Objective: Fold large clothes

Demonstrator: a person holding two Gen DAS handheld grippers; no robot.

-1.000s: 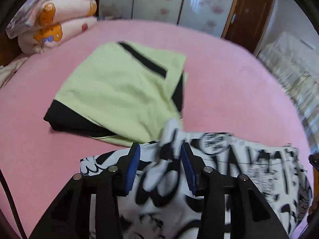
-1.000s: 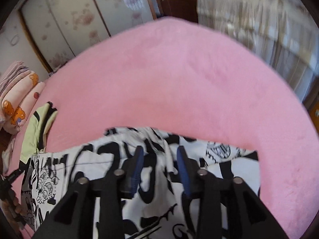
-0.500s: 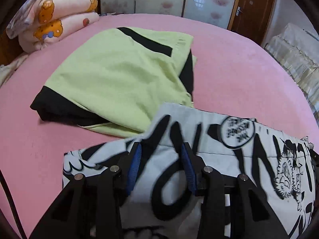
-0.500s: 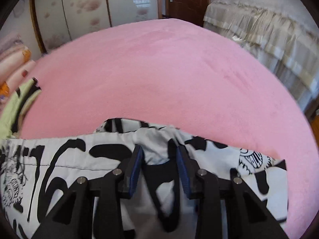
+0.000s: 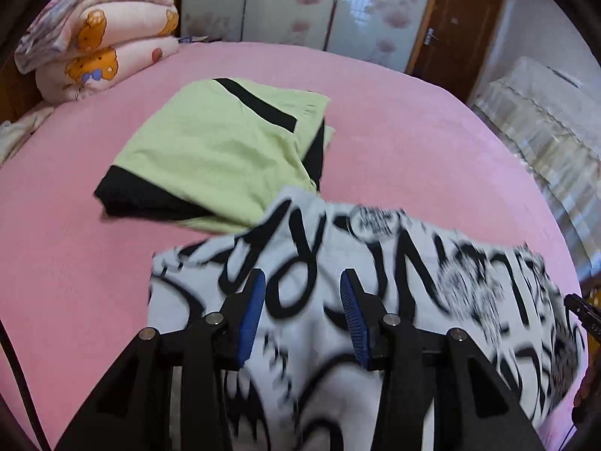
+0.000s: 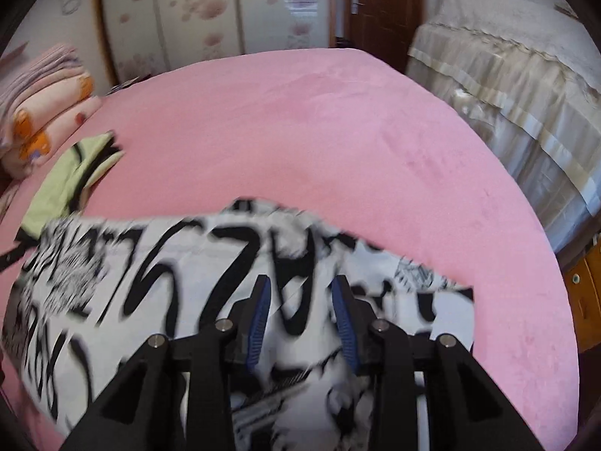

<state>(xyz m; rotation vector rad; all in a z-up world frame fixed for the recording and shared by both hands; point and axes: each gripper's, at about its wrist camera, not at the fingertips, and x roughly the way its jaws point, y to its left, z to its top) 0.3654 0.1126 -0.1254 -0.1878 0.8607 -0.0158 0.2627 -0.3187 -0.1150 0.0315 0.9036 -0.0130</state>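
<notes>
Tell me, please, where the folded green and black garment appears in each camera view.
Left wrist view: green and black garment, centre-left, on the pink bed, beyond the black-and-white printed garment.
Right wrist view: same garment, only a strip at the left edge.
Shared landmark: stacked bear-print quilts, far left.

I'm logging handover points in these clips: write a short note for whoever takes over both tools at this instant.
Left tool: jaws apart, black-and-white graffiti-print garment lying between and under them; not clearly clamped.
Right tool: same, jaws apart over the same garment.
The garment lies spread across the near side of the pink bed, blurred by motion.
Done: a green-and-black garment lies folded further back, its near corner under the printed one.
Left: finish folding the printed garment; its fold stage is unclear.
</notes>
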